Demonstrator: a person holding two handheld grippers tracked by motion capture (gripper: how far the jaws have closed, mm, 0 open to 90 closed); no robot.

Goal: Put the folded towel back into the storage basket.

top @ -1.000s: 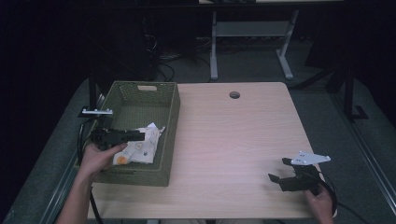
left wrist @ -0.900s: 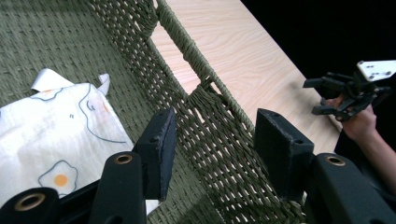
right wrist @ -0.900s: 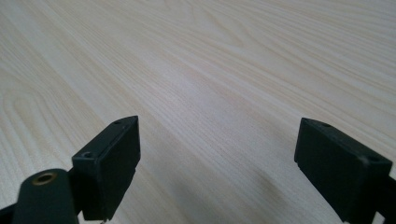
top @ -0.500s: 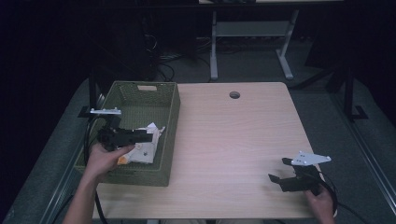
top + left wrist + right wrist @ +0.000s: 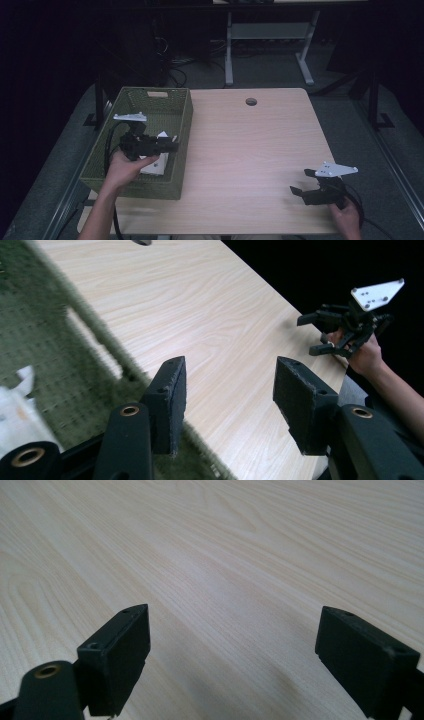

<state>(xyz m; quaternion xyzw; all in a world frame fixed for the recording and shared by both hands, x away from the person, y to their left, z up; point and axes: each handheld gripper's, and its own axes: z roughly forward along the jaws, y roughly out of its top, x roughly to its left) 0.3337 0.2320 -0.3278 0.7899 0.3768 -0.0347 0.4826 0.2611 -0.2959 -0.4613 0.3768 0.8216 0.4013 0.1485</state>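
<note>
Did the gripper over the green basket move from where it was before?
Yes. The left gripper has slid toward the basket's far end and nearer its table-side wall. Its jaws are open with nothing between them. The white packet lies beneath it.

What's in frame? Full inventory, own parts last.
table: 1, light wood, centre
hole: 1, round, dark, far edge of table
basket: 1, green, table's left side
white packets: count unclear, white with some orange, in basket
desk frame: 1, white, on floor behind table
left gripper: 1, black, jaws open and bare, over basket's right wall
right gripper: 1, black, jaws open and bare, table's near right corner
hands: 2, one behind each gripper
</note>
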